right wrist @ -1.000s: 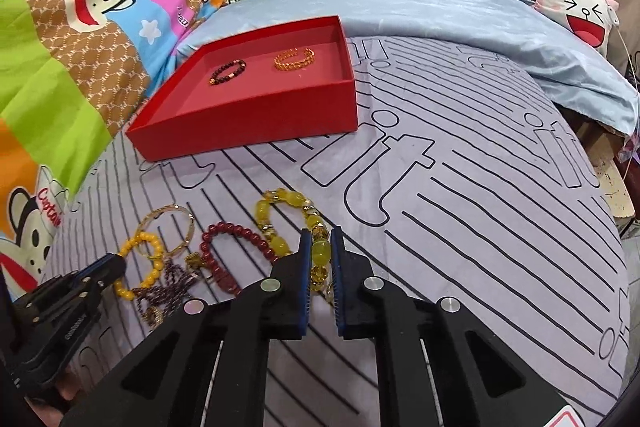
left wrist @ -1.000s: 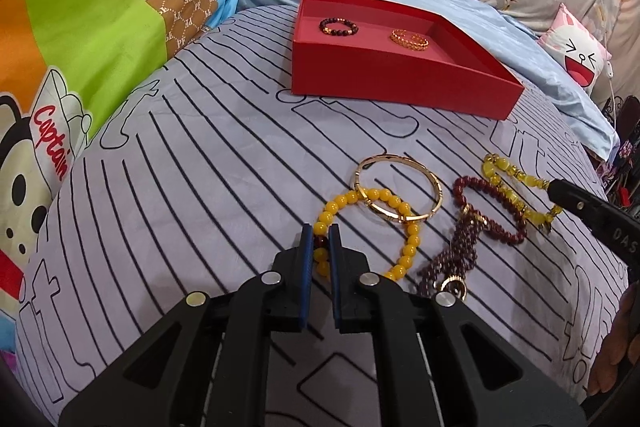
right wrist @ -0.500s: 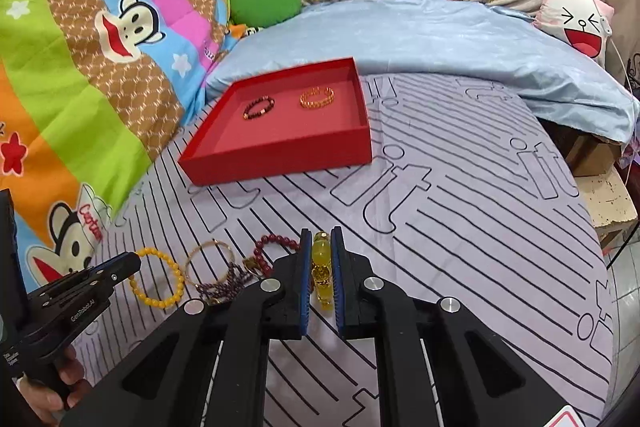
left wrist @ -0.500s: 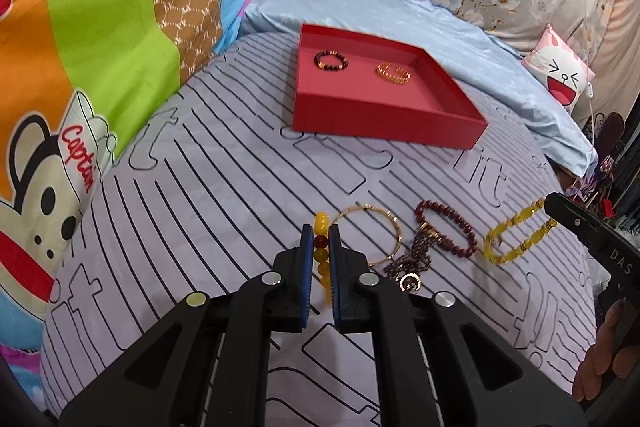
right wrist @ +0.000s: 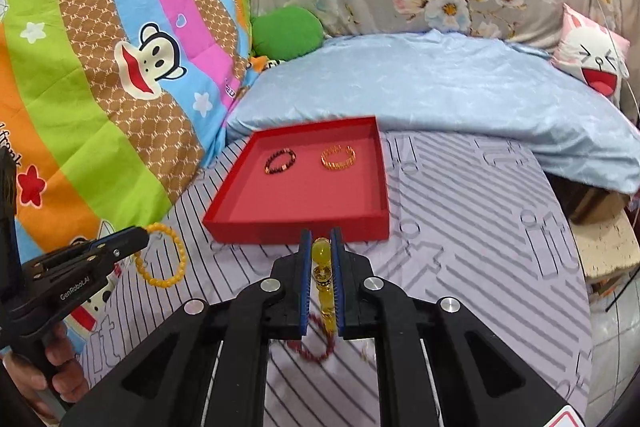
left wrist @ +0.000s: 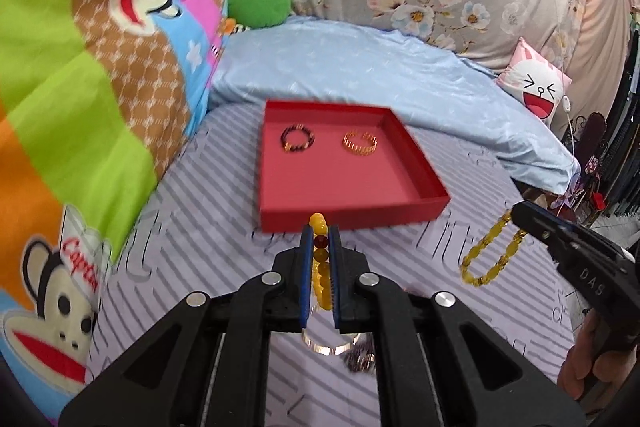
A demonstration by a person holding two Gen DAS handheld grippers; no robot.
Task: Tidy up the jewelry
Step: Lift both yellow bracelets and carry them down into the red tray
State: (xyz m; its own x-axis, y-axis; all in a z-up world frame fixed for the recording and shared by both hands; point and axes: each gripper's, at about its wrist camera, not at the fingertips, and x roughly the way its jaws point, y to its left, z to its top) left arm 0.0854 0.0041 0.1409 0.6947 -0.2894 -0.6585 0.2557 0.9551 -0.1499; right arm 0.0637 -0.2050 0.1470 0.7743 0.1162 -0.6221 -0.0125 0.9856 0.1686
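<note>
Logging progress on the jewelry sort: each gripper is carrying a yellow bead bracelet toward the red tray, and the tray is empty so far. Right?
Not quite: the red tray already holds a dark beaded bracelet and a gold bracelet, as both wrist views show. The rest stands: the left gripper and right gripper each grip a yellow bead bracelet.

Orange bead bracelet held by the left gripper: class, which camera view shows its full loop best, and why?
The right wrist view: the orange bead bracelet hangs as an open loop from the left gripper. The left wrist view shows only a column of beads pinched between that gripper's fingers; the rest is hidden.
</note>
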